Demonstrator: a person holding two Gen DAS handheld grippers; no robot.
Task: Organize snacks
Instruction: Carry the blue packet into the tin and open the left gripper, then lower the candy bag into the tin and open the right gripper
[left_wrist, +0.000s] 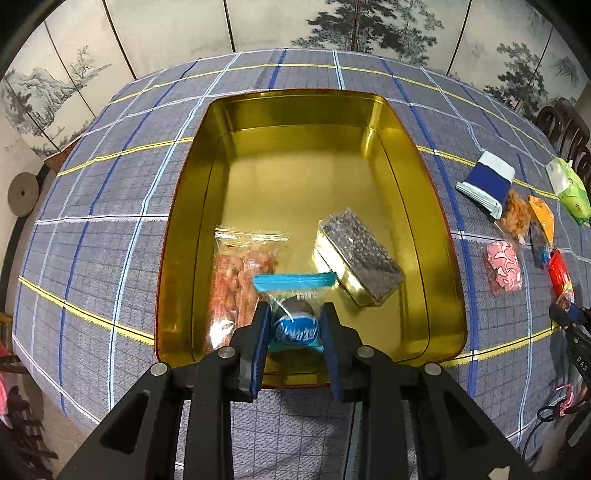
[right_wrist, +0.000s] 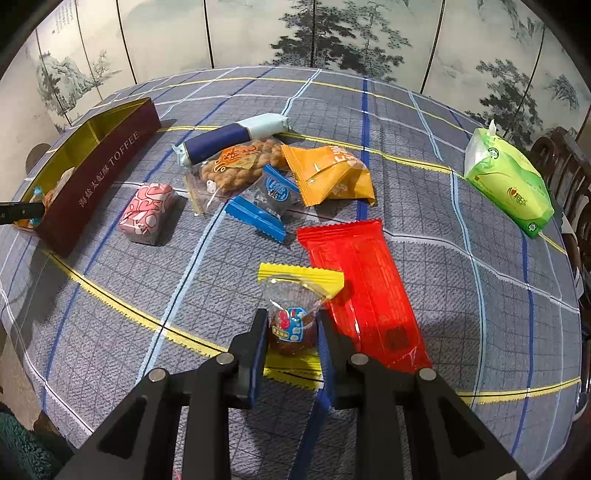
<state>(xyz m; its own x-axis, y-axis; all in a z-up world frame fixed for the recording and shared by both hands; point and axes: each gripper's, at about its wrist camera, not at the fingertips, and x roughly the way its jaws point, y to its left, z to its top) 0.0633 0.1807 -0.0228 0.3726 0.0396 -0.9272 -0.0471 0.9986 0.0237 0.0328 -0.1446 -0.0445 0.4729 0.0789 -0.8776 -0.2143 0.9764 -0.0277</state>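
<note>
Left gripper (left_wrist: 294, 328) jaws, apparently barely slackened, hold the blue-wrapped snack (left_wrist: 293, 325) over the gold tin (left_wrist: 436, 236): release it low beside the packets. Right gripper (right_wrist: 291, 332) jaws clamp the yellow-wrapped snack (right_wrist: 293, 321).

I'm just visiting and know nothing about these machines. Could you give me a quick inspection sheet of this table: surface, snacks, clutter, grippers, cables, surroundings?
Surface: table under a grey checked cloth.
Job's things: gold tin holding a clear snack bag and a dark block; loose on the cloth are a red packet, orange pouch, pink packet, blue-ended candy, twist-snack bag and a navy and pale blue pack.
Clutter: green tissue pack.
Grippers: left gripper grips a blue-wrapped candy over the tin; right gripper grips a yellow-ended candy.
Cables: nothing seen for certain.
Surroundings: painted folding screen, dark wooden chair.
</note>
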